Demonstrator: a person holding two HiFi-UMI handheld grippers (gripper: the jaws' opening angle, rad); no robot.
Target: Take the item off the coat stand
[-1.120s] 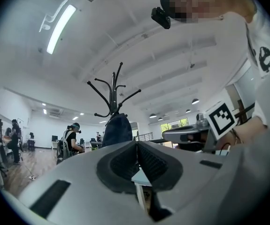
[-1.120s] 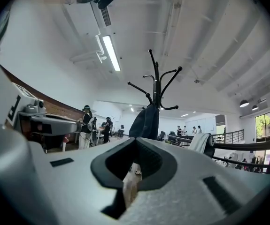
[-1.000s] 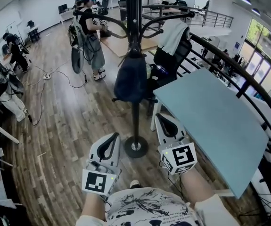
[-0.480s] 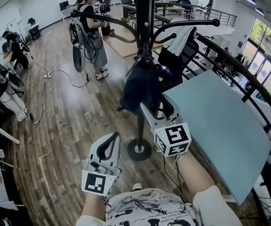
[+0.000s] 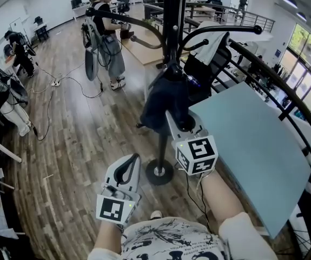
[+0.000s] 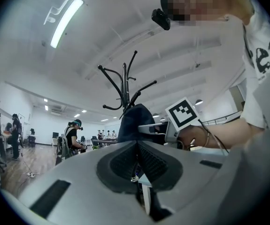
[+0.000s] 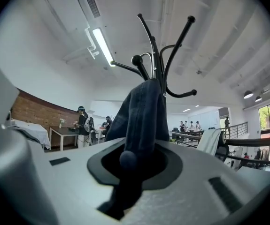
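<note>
A black coat stand (image 5: 169, 15) rises from a round base (image 5: 159, 172) on the wood floor. A dark blue cloth item (image 5: 163, 99) hangs from one of its hooks. My right gripper (image 5: 178, 122) is raised against the item's lower part. In the right gripper view its jaws are closing, and a fold of the dark cloth (image 7: 144, 116) runs down between them and is pinched at my right gripper (image 7: 134, 170). My left gripper (image 5: 124, 173) is held low, near the base, shut with nothing in it. The left gripper view shows its jaws meeting and the item (image 6: 134, 121) beyond them.
A blue-grey table (image 5: 252, 145) stands close on the right, with a curved black railing (image 5: 274, 85) behind it. A chair with a white cloth (image 5: 206, 53) stands behind the stand. A person (image 5: 105, 31) is further back, and cables (image 5: 63, 85) lie on the floor to the left.
My right gripper rose from beside the table up to the hanging item and now has cloth between its jaws. The left gripper stayed low and shut.
</note>
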